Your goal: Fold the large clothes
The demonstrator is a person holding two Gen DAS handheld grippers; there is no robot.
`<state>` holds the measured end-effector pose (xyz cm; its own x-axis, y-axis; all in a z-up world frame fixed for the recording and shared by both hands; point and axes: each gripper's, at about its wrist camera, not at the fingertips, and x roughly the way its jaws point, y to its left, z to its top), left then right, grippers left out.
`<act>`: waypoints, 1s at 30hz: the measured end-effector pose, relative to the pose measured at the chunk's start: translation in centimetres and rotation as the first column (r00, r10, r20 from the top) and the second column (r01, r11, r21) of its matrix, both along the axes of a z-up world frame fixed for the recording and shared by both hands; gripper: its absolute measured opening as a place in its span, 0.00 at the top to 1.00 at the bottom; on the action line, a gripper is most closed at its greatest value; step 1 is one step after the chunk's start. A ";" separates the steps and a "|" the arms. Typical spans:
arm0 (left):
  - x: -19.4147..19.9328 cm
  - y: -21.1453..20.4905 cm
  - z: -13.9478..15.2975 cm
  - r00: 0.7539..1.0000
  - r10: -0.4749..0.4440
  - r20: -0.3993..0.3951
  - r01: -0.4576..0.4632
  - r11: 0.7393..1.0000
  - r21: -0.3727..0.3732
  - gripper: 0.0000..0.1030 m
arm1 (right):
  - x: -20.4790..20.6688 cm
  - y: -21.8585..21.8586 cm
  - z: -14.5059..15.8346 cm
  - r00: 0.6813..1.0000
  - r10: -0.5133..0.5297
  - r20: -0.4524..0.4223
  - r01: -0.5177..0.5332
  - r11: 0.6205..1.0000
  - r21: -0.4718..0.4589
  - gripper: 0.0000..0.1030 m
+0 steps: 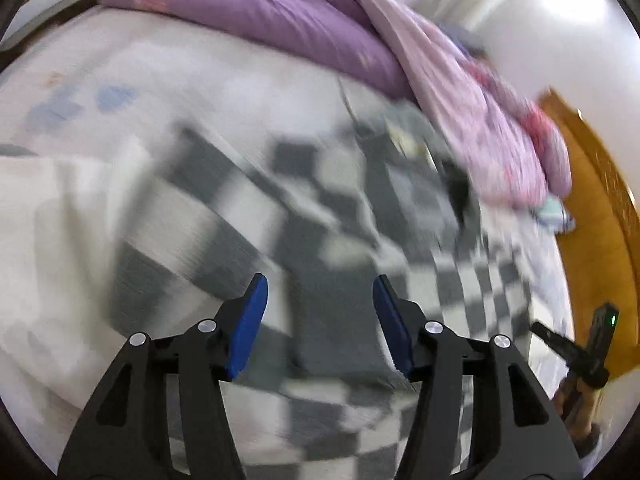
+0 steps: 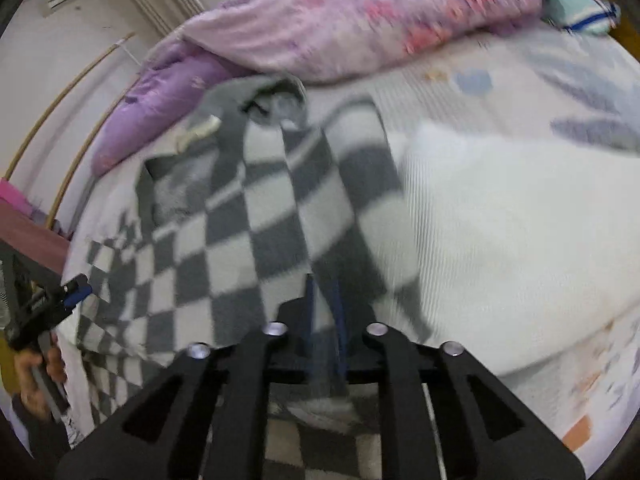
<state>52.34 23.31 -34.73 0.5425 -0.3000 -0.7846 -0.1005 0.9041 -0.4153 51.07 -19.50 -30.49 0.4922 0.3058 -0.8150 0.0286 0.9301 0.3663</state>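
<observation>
A grey and white checkered garment [image 1: 340, 216] lies spread on the bed; it also fills the right wrist view [image 2: 240, 220]. My left gripper [image 1: 320, 292] is open and empty, with its blue pads apart just above the fabric. My right gripper [image 2: 324, 292] is shut on a fold of the checkered garment, which bunches between its fingers. The right gripper shows at the right edge of the left wrist view [image 1: 584, 344]. The left gripper shows at the left edge of the right wrist view [image 2: 52, 304]. Both views are blurred by motion.
A white cloth [image 2: 500, 232] lies on the bed beside the garment. A purple quilt [image 1: 256, 12] and a pink floral quilt [image 2: 380, 12] are heaped along the far side. A wooden bed frame [image 1: 592, 208] runs along the right.
</observation>
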 end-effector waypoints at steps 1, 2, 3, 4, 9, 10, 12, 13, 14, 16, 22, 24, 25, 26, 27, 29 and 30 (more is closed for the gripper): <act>0.6 1.4 0.4 0.999 0.035 -0.003 -0.035 0.999 0.025 0.42 | 0.6 -0.4 0.4 1.000 -0.004 0.005 0.004 1.000 -0.009 0.69; 1.5 3.0 0.6 0.998 0.068 -0.012 -0.068 0.996 0.055 0.42 | 1.6 -0.7 0.9 1.000 -0.007 0.013 0.008 1.000 -0.016 0.69; 2.1 4.3 0.6 0.995 0.093 -0.017 -0.092 0.993 0.072 0.42 | 2.3 -0.9 1.0 1.000 -0.013 0.016 0.013 1.000 -0.013 0.69; 2.8 5.4 0.6 0.993 0.118 -0.027 -0.115 0.990 0.088 0.42 | 3.2 -1.2 0.9 1.000 -0.025 0.010 0.025 1.000 -0.001 0.66; 5.9 8.6 -1.0 0.977 0.184 -0.107 -0.178 0.982 0.065 0.41 | 7.1 -2.6 -0.4 0.993 -0.107 -0.042 0.110 0.991 0.078 0.59; 6.7 8.4 -1.5 0.978 0.175 -0.117 -0.166 0.983 0.083 0.40 | 7.8 -2.9 -0.6 0.991 -0.128 -0.045 0.132 0.987 0.093 0.58; 7.4 8.1 -2.2 0.979 0.164 -0.124 -0.149 0.982 0.116 0.38 | 9.3 -3.3 -0.9 0.988 -0.144 -0.062 0.151 0.982 0.117 0.57; 8.0 7.8 -2.5 0.981 0.153 -0.120 -0.139 0.983 0.117 0.38 | 10.1 -3.4 -1.3 0.985 -0.156 -0.075 0.164 0.979 0.117 0.56; 8.3 7.7 -2.9 0.982 0.142 -0.125 -0.129 0.986 0.108 0.38 | 10.6 -3.6 -1.5 0.983 -0.165 -0.083 0.174 0.978 0.119 0.56; 9.2 7.3 -3.8 0.980 0.135 -0.143 -0.121 0.987 0.107 0.38 | 11.9 -3.7 -2.1 0.979 -0.171 -0.114 0.184 0.976 0.116 0.55; 10.7 6.6 -5.6 0.977 0.122 -0.174 -0.101 0.987 0.128 0.38 | 14.2 -3.6 -4.0 0.968 -0.175 -0.180 0.188 0.980 0.058 0.54; 11.0 6.6 -6.0 0.978 0.110 -0.179 -0.088 0.988 0.129 0.38 | 14.6 -3.9 -5.0 0.960 -0.187 -0.206 0.204 0.977 0.067 0.54; 11.1 6.6 -6.3 0.977 0.103 -0.186 -0.079 0.988 0.134 0.39 | 14.8 -3.9 -5.4 0.963 -0.172 -0.209 0.194 0.977 0.090 0.54; 11.2 6.5 -6.5 0.977 0.100 -0.190 -0.075 0.988 0.136 0.39 | 14.9 -3.9 -5.6 0.963 -0.162 -0.213 0.186 0.978 0.095 0.54; 11.4 6.5 -6.6 0.976 0.100 -0.192 -0.074 0.988 0.137 0.39 | 15.0 -3.9 -6.0 0.962 -0.163 -0.218 0.186 0.978 0.091 0.54; 11.6 6.6 -6.8 0.976 0.103 -0.193 -0.078 0.988 0.130 0.39 | 15.1 -3.8 -6.3 0.965 -0.154 -0.212 0.182 0.977 0.115 0.56; 11.7 6.5 -6.9 0.975 0.102 -0.196 -0.076 0.988 0.135 0.39 | 15.0 -3.8 -6.5 0.966 -0.156 -0.206 0.183 0.976 0.115 0.61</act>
<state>63.99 29.84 -41.63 0.3894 -0.1493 -0.9089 -0.2526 0.9316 -0.2613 66.09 -23.29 -36.95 0.3818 0.3431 -0.8582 0.2645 0.8491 0.4572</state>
